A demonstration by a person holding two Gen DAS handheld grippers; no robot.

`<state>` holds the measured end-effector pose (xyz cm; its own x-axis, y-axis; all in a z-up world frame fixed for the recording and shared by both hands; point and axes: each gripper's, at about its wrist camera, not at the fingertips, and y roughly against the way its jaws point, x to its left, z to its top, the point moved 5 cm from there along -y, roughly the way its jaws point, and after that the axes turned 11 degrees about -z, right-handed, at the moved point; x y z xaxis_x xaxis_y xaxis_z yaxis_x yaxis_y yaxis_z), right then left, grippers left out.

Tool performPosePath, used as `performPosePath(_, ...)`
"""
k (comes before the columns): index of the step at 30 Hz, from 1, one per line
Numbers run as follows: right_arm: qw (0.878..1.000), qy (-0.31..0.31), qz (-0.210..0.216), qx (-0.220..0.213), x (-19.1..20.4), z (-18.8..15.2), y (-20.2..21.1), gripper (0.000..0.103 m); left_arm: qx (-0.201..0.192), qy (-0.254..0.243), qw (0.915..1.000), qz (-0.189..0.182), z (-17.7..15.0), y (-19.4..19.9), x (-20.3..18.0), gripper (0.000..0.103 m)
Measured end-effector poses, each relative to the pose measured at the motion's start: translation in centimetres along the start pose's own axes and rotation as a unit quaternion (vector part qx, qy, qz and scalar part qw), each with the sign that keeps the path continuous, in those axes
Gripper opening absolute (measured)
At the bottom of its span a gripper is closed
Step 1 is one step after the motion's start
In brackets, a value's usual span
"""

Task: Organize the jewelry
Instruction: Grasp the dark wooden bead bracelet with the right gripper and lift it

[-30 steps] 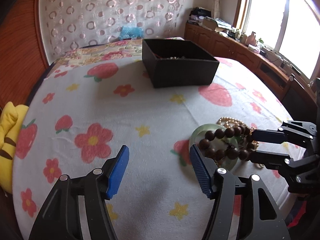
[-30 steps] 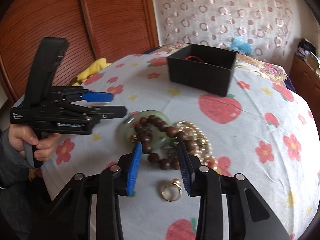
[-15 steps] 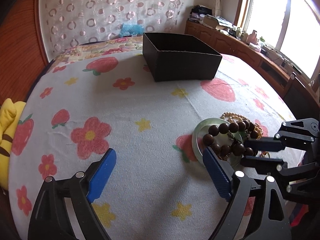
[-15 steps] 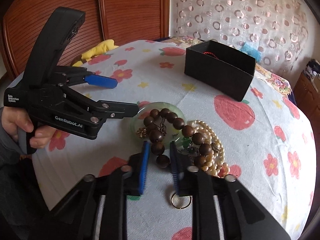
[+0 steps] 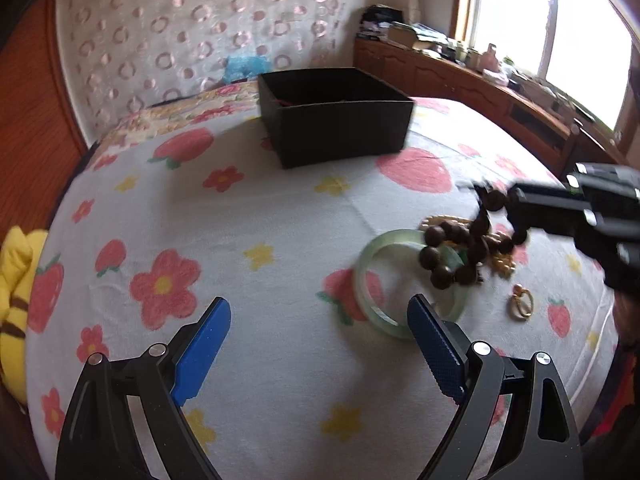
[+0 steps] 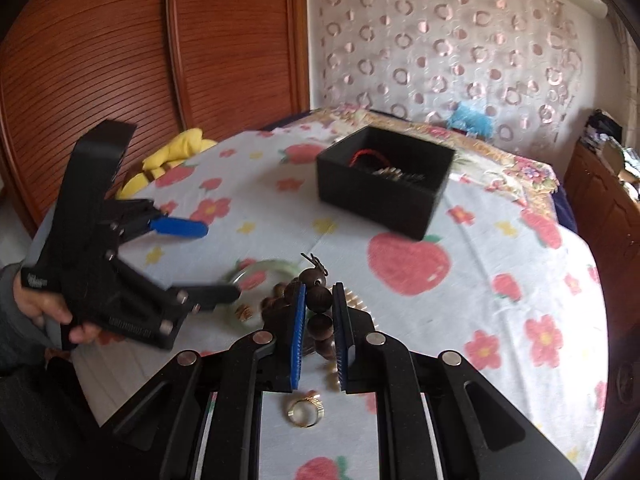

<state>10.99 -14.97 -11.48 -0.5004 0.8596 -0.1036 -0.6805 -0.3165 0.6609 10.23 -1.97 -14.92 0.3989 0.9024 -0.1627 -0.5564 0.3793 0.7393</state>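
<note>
My right gripper (image 6: 319, 295) is shut on a dark wooden bead bracelet (image 6: 319, 300) and holds it lifted, its loop hanging over the cloth; it also shows in the left wrist view (image 5: 460, 252). Below lie a pale green jade bangle (image 5: 374, 296), a pearl string (image 5: 434, 222) and a gold ring (image 5: 522, 307), also in the right wrist view (image 6: 306, 412). The black open box (image 5: 340, 128) holding a red cord (image 6: 362, 156) stands at the far side. My left gripper (image 5: 318, 322) is open and empty, left of the bangle.
A strawberry-and-flower cloth (image 5: 224, 232) covers the table. A yellow soft toy (image 5: 16, 276) lies at the left edge. A wooden cabinet (image 5: 472, 80) with clutter runs along the right under the window. Wooden doors (image 6: 140, 60) stand behind.
My right gripper has shut on the bead bracelet and lifted it off the pile, toward the box. My left gripper has opened wider and drawn back a little.
</note>
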Motion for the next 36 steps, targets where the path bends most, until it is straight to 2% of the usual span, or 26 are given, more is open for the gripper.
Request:
performPosePath(10, 0.999, -0.038, -0.027, -0.026, -3.7, 0.8, 1.8, 0.015, 0.01, -0.024, 0.9989, -0.039, 0.8, -0.5, -3.0, 0.086)
performPosePath(21, 0.997, -0.067, -0.036, -0.029, -5.3, 0.2, 2.1, 0.015, 0.035, -0.043, 0.9978, -0.035, 1.0, -2.6, -4.3, 0.086)
performPosePath(29, 0.997, -0.071, -0.036, -0.02, -5.4, -0.5, 1.6, 0.015, 0.034, -0.053, 0.9976, -0.029, 0.9, -2.8, -4.7, 0.086)
performPosePath(32, 0.997, -0.072, -0.036, -0.018, -5.4, -0.5, 1.4, 0.015, 0.029, -0.06, 0.9975, -0.024, 0.8, -2.6, -4.9, 0.071)
performPosePath(36, 0.996, -0.074, -0.037, -0.022, -5.5, -0.4, 1.5, 0.015, 0.027, -0.059, 0.9975, -0.028, 0.8, -2.4, -4.9, 0.069)
